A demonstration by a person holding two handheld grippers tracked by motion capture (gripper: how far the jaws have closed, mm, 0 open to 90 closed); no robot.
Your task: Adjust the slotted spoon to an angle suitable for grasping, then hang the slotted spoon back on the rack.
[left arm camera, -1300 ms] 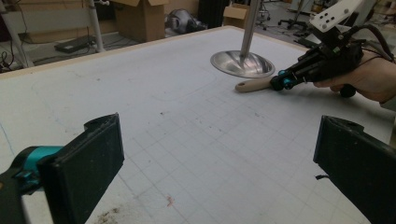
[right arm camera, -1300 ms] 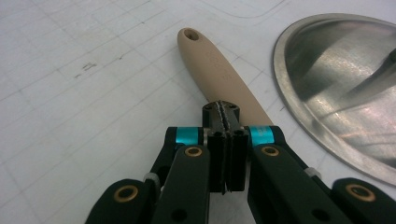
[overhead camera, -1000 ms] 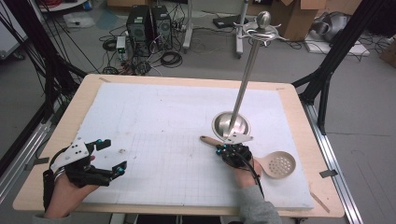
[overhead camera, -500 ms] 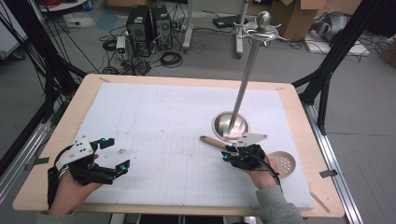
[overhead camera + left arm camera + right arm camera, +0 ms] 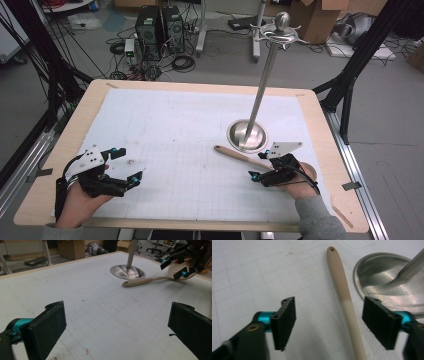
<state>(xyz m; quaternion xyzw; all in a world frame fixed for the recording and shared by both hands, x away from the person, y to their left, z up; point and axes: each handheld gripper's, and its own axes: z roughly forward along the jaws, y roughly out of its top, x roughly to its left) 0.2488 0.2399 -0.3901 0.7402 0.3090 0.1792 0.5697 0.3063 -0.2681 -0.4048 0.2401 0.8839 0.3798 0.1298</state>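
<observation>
The right tongs (image 5: 329,322) stand wide open, holding nothing, with one jaw on either side of the handle of the wooden slotted spoon (image 5: 343,300). The handle runs between the jaws and touches neither. The left tongs (image 5: 117,332) are also wide open and empty, hovering over bare mat well apart from the spoon (image 5: 147,280).

Taking the steel base of the stand (image 5: 247,135) as the landmark: the spoon lies flat on the desk (image 5: 320,125) just beside the base, on the person's side of it. The tip of the handle, with its hanging hole, lies nearest the base. The bowl end lies farther from the base, under the right hand (image 5: 300,180). From the base a tall pole rises to a ring of hooks (image 5: 280,30) at the top. The left tongs (image 5: 117,172) are far from the base, toward the opposite desk corner on the person's side.

The step in hand appears to be the grasp of the spoon handle, probably for hanging it on the stand.

Recommended procedure:
- Lower the right tongs (image 5: 270,172) until both pads bracket the handle at its mid-height, not above it.
- Keep the handle centred between the jaws, so that closing does not roll or push it sideways.
- Grip on the lower, paler stretch of the handle. Leave the hole end free, since that end must reach a hook.
- Keep the far jaw off the rim of the base while closing.
- Close firmly. The smooth, round handle is likely to pivot in a light grip.
</observation>
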